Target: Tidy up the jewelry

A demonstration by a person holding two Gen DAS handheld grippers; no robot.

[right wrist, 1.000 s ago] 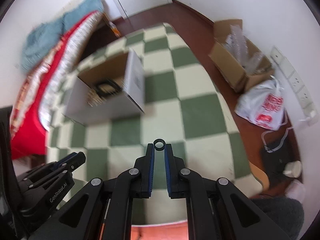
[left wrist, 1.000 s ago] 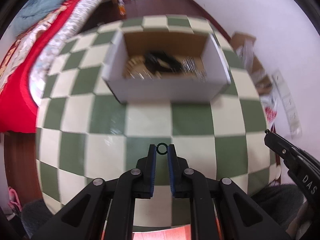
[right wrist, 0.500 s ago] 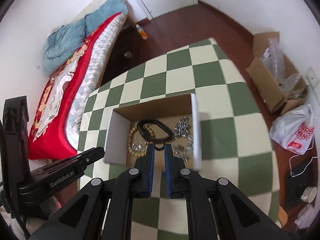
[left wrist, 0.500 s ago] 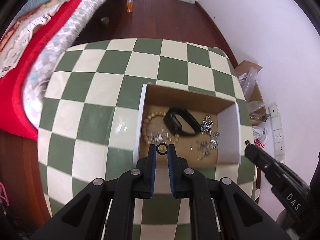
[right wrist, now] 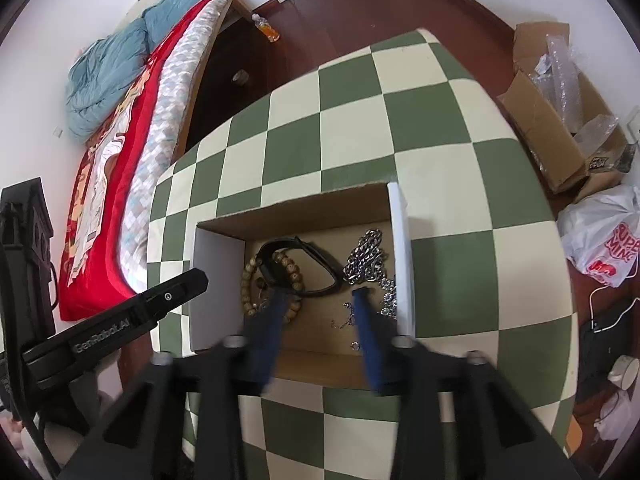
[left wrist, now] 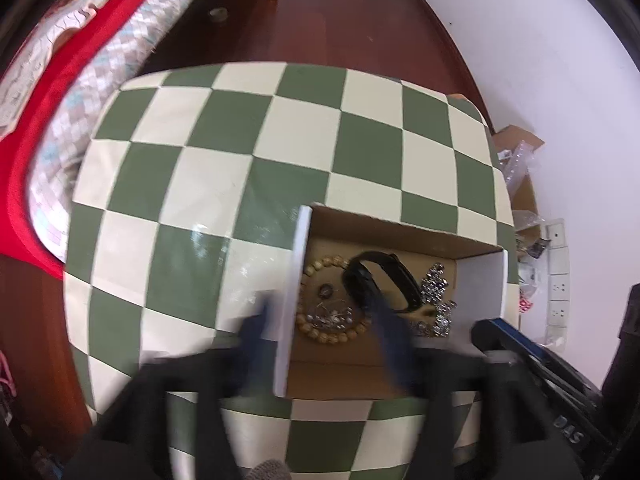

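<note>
Both grippers, left (left wrist: 320, 324) and right (right wrist: 318, 304), hang spread wide over the cardboard box (right wrist: 218, 280) of jewelry (right wrist: 272, 280); a second ago each pinched a small ring, gone now.

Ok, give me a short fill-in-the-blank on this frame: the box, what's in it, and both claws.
1. The jewelry lies in an open cardboard ____.
2. The black wristband overlaps the wooden ____ bracelet.
3. Both the left claw and the right claw are ____.
4. The tablecloth is checked cream and ____.

Missing words: box; bead; open; green
</note>
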